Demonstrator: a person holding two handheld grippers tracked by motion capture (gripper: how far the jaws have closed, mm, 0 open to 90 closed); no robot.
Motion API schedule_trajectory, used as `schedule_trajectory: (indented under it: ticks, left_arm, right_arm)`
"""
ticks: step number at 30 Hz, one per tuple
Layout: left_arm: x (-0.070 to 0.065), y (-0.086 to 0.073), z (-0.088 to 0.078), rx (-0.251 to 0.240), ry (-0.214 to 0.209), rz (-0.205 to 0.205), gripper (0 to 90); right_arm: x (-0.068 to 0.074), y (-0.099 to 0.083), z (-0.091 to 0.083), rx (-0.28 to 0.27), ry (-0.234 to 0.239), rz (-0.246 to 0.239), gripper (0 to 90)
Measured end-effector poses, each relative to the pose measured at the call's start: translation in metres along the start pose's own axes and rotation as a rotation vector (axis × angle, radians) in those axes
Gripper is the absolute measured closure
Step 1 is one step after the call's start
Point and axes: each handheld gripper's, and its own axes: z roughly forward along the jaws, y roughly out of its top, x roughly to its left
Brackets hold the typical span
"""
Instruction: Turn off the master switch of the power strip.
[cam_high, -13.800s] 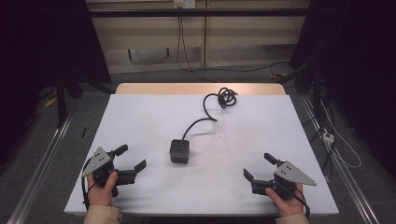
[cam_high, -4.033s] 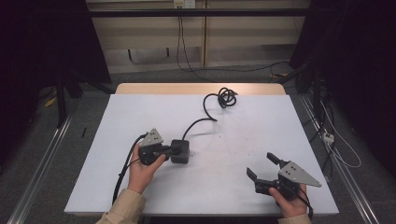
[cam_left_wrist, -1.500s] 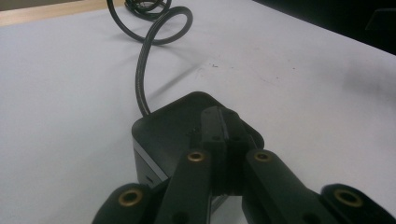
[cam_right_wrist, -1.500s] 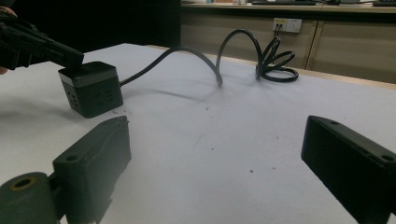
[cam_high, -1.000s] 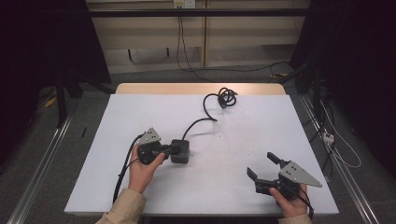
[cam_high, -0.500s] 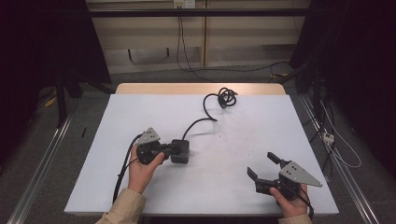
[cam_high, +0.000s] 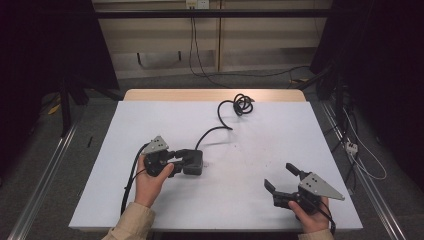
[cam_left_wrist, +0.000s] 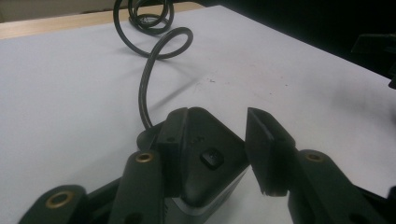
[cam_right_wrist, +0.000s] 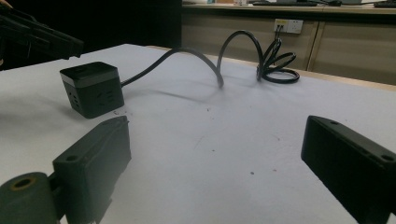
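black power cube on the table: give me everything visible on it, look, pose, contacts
The power cube is a small black block with rounded edges, matte plastic by its look, a grey band under its top and socket slots on a side face. It sits flat on the white table, left of centre. A black cable runs from it to a coil at the far edge. The left gripper straddles it: one pad touches, the other stands clear, jaws just opening.

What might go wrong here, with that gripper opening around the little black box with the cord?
The left gripper has just been opening; one jaw lies against the black cube socket, the other stands clear of it. Pulling back at an angle might drag or tip the cube. Its cable arches above the table to a loose coil, so a passing jaw could snag it. The right gripper sits open and apart, little help if the cube slides.
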Motion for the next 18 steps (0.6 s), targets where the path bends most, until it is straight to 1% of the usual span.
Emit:
schedule_trajectory:
  ticks: [2, 5, 7, 9, 11, 13, 14, 15, 18]
  left_arm:
    - [0.000, 0.000, 0.000, -0.004, -0.005, -0.010, 53.7]
    - [0.000, 0.001, -0.001, 0.003, -0.003, -0.011, 46.8]
    - [0.000, 0.001, -0.003, 0.003, 0.000, -0.011, 45.0]
    - [0.000, 0.001, -0.004, 0.005, -0.002, -0.012, 40.4]
    - [0.000, 0.001, -0.006, 0.007, -0.002, -0.014, 38.4]
    - [0.000, 0.001, -0.007, 0.004, -0.003, -0.021, 34.2]
    - [0.000, 0.001, -0.008, 0.006, -0.002, -0.016, 32.6]
    - [0.000, 0.001, -0.009, 0.004, -0.005, -0.018, 30.8]
    - [-0.001, 0.001, -0.012, 0.002, -0.011, -0.020, 28.2]
  right_arm:
    - [0.000, 0.000, 0.000, 0.000, 0.001, 0.000, 7.6]
    - [0.000, 0.000, 0.000, 0.001, 0.001, 0.001, 7.6]
    - [0.000, 0.000, 0.000, 0.003, 0.002, 0.001, 7.6]
    - [0.001, 0.000, 0.000, 0.002, 0.004, 0.000, 7.6]
    - [0.001, 0.000, 0.001, 0.001, 0.004, 0.001, 7.6]
    - [0.001, 0.001, 0.001, 0.002, 0.004, -0.001, 7.6]
    - [0.001, 0.001, 0.002, 0.003, 0.005, 0.001, 7.6]
    - [0.001, 0.001, 0.002, 0.004, 0.007, 0.002, 7.6]
    - [0.001, 0.001, 0.002, 0.004, 0.010, -0.002, 7.6]
